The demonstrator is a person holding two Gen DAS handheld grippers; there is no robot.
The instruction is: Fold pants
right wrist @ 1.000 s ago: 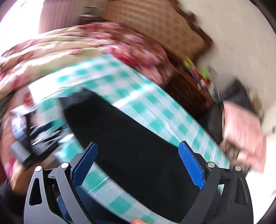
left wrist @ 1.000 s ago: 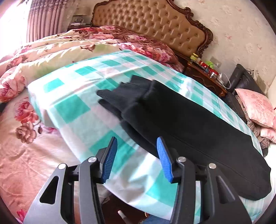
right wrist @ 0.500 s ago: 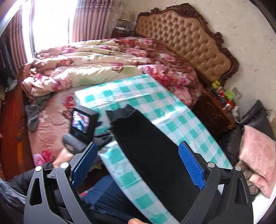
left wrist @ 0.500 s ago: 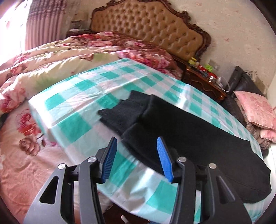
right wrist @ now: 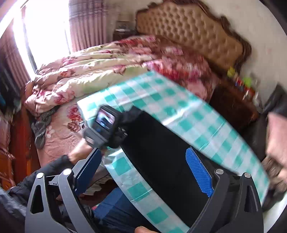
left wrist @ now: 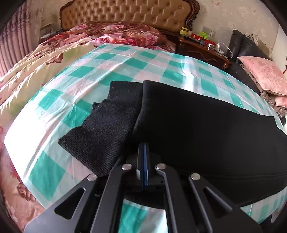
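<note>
Black pants (left wrist: pixel 197 125) lie flat along a green-and-white checked tablecloth (left wrist: pixel 125 62), with the ribbed cuffs (left wrist: pixel 107 129) at the left end. My left gripper (left wrist: pixel 143 145) is shut, its blue pads pressed together and its tips buried in the cloth just right of the cuffs. How much cloth is pinched is hidden. In the blurred right wrist view my right gripper (right wrist: pixel 143 170) hangs open over the pants (right wrist: pixel 161 152), touching nothing. The left gripper's camera body (right wrist: pixel 104 125) and the hand holding it show at the pants' far end.
A floral quilt (left wrist: pixel 44 59) covers the bed behind the table, under a tufted headboard (left wrist: pixel 129 14). A nightstand (left wrist: pixel 200 46) with bottles and a dark sofa with pink pillows (left wrist: pixel 261 75) stand at the right. A person's blue-trousered legs (right wrist: pixel 111 206) are at the table's near edge.
My left gripper came down close to the pants by the cuffs and its jaws went from open to shut. The right gripper swung sideways and stayed open.
</note>
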